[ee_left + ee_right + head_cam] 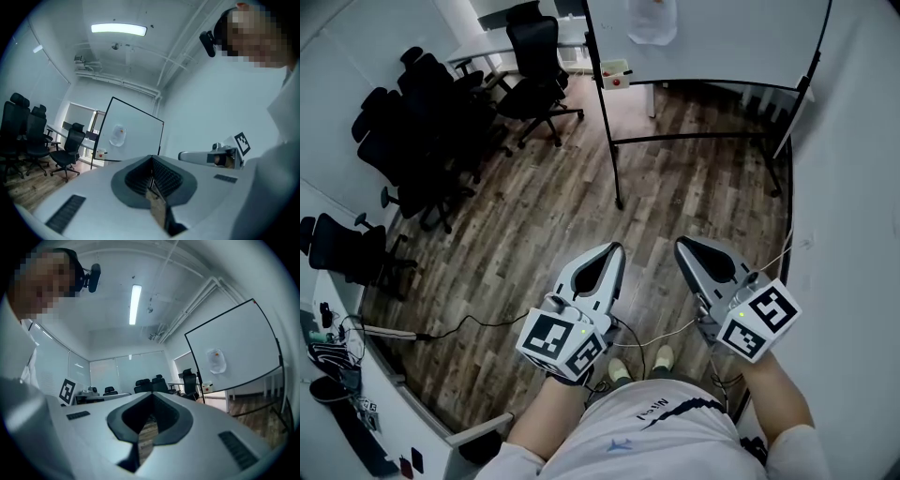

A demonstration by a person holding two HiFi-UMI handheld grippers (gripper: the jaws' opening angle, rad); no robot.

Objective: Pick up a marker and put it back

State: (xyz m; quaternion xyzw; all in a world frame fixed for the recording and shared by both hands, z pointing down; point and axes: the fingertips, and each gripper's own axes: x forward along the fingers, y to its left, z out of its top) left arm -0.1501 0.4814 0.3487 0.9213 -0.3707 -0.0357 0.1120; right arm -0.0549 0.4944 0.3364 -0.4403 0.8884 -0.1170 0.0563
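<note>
We stood on the wooden floor (544, 216) of a meeting room, holding the left tongs (617, 248) and the right tongs (682, 244) level in front of us, side by side and well apart from the whiteboard (712, 37) ahead. Both pairs were pressed together at the tips with nothing between them, as each pair's own camera confirmed. No marker could be made out in any view. We judged that it most likely lay on the whiteboard's ledge, in or beside the small box (616, 73) at its left end, though that was too small to tell. Office chairs (534, 56) crowded the far left corner. A marker, we reckoned, would be light and stiff, with a smooth round barrel that is apt to roll or slip. It would be best taken across the middle of the barrel, clear of the cap, with a modest squeeze
</note>
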